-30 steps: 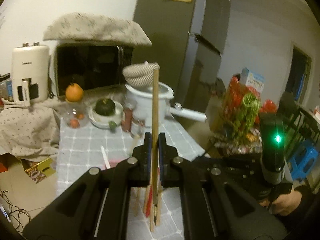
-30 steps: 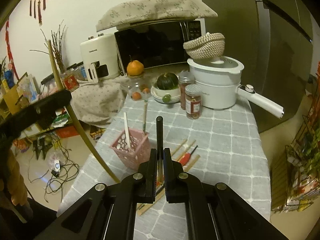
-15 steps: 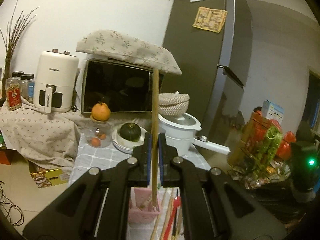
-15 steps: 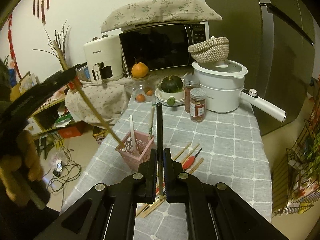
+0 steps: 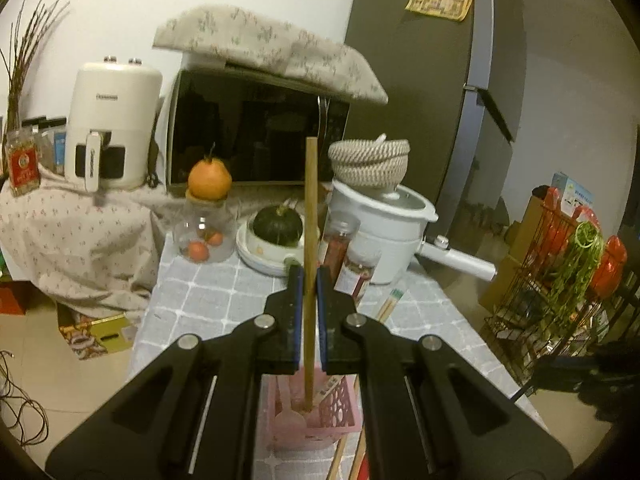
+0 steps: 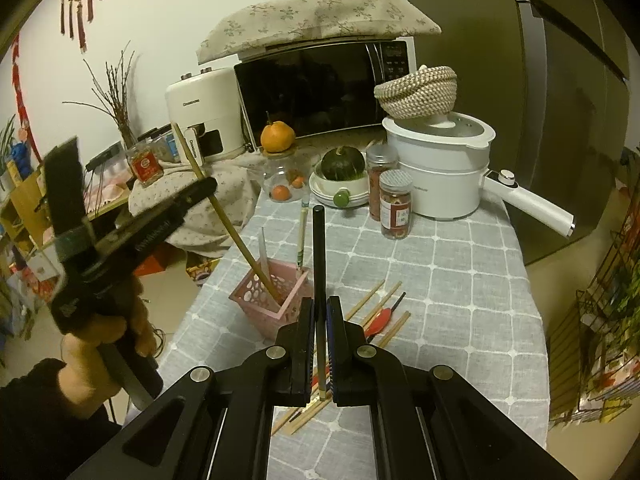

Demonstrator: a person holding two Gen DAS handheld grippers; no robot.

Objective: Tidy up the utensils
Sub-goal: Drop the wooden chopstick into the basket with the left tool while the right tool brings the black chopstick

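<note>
My left gripper (image 5: 308,278) is shut on a long wooden chopstick (image 5: 310,208) held upright. The stick's lower end rests inside the pink perforated basket (image 5: 336,408). In the right wrist view the left gripper (image 6: 210,186) comes in from the left, gripped by a hand, and its chopstick (image 6: 230,228) slants down into the pink basket (image 6: 260,310). A white utensil (image 6: 264,248) and a pale chopstick (image 6: 302,236) also stand in the basket. My right gripper (image 6: 319,304) is shut on a black chopstick (image 6: 319,248) just right of the basket. Several loose chopsticks (image 6: 376,292) and a red utensil (image 6: 382,315) lie on the grey checked cloth.
At the table's far end stand a white pot (image 6: 440,172) with a long handle, two spice jars (image 6: 394,204), a plate with a green squash (image 6: 344,164) and a glass jar topped by an orange (image 6: 278,136). A fridge (image 6: 560,100) and a wire rack (image 6: 600,320) flank the right side.
The left gripper came down and in toward the table, and its wooden chopstick's lower end went into the pink basket. The right gripper stayed put with the black chopstick.
</note>
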